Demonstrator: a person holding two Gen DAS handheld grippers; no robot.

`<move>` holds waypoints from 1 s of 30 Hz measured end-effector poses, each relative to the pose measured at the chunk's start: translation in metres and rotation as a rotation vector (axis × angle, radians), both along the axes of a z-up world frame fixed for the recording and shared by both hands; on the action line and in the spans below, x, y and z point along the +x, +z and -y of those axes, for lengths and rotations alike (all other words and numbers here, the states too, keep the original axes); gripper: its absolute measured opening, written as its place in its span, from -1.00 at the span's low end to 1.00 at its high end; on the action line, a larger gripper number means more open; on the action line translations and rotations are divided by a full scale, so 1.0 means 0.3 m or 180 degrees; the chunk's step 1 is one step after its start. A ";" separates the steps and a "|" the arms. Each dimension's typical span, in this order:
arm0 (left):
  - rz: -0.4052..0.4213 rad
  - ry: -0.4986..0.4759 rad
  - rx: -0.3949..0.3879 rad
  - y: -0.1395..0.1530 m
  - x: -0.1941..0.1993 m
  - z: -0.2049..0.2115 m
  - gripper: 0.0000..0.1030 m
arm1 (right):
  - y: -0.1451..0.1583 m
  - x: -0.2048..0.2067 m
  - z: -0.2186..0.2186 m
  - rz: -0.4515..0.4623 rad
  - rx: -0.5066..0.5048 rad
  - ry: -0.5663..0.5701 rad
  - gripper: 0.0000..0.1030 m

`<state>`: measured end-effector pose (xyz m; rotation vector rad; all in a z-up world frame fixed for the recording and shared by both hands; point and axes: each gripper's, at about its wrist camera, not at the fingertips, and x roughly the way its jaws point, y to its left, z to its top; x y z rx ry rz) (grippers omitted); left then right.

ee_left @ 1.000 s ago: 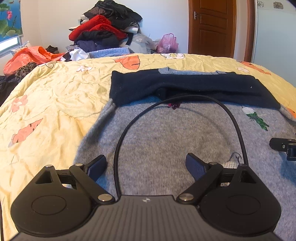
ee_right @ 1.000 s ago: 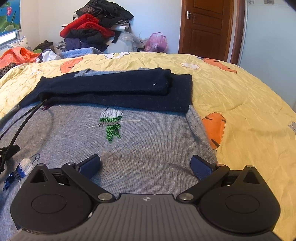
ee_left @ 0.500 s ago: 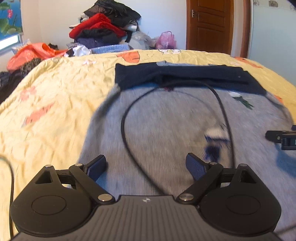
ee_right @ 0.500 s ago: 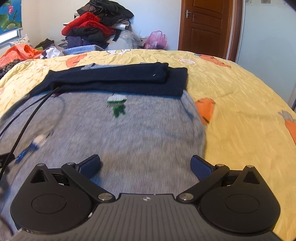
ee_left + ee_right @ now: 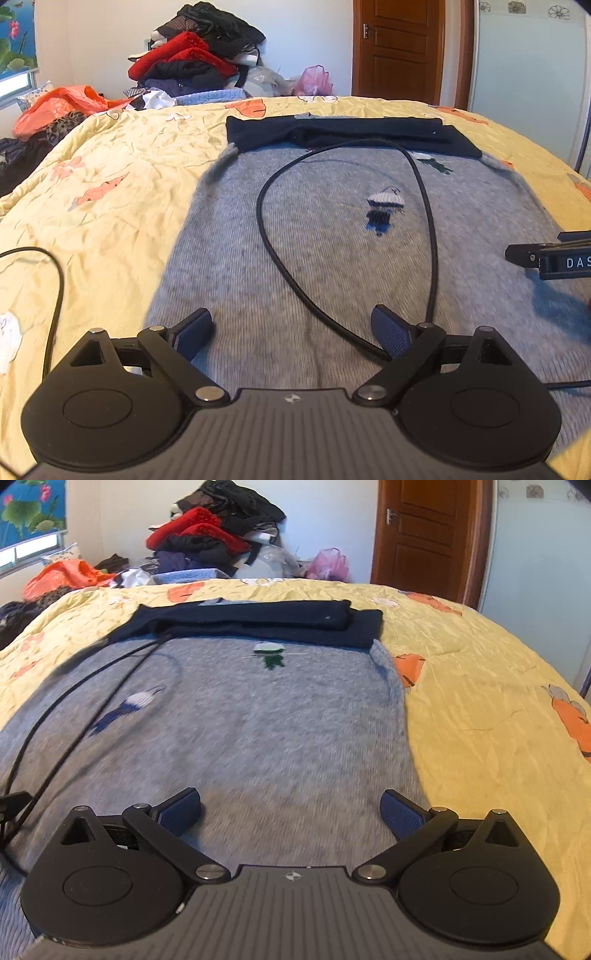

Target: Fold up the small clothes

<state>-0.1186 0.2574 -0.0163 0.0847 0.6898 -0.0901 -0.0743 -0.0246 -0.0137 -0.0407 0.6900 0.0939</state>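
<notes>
One grey sweater [image 5: 332,266] with two navy sleeves folded across its far end; my left gripper [image 5: 291,332] and right gripper [image 5: 291,812] both gape, empty.

A bedroom in a home — the bed [image 5: 122,155] fills most of both views, spread with a crumpled yellow quilt [image 5: 472,686] printed with orange figures; a grey knitted sweater [image 5: 258,731] lies flat on it, dark navy sleeves folded across its far end; beyond the bed a heap of clothes [image 5: 199,59] in red, black and blue is piled against the pale wall, with an orange plastic bag [image 5: 62,105] and a pink one [image 5: 314,79] nearby; a panelled wooden door [image 5: 428,535] stands shut at the back — a window edge shows at far left.
</notes>
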 end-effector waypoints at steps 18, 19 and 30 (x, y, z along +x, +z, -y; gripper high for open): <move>-0.0058 -0.0052 -0.0036 0.006 -0.244 -0.018 0.86 | 0.000 -0.330 -0.047 -0.0003 0.0054 0.0105 1.00; -0.0073 -0.0050 -0.0039 0.008 -0.248 -0.019 0.86 | 0.000 -0.341 -0.047 0.0004 0.0053 0.0101 1.00; -0.0125 -0.0112 -0.0064 0.008 -0.323 -0.031 0.88 | -0.002 -0.438 -0.043 0.0064 0.0042 0.0113 1.00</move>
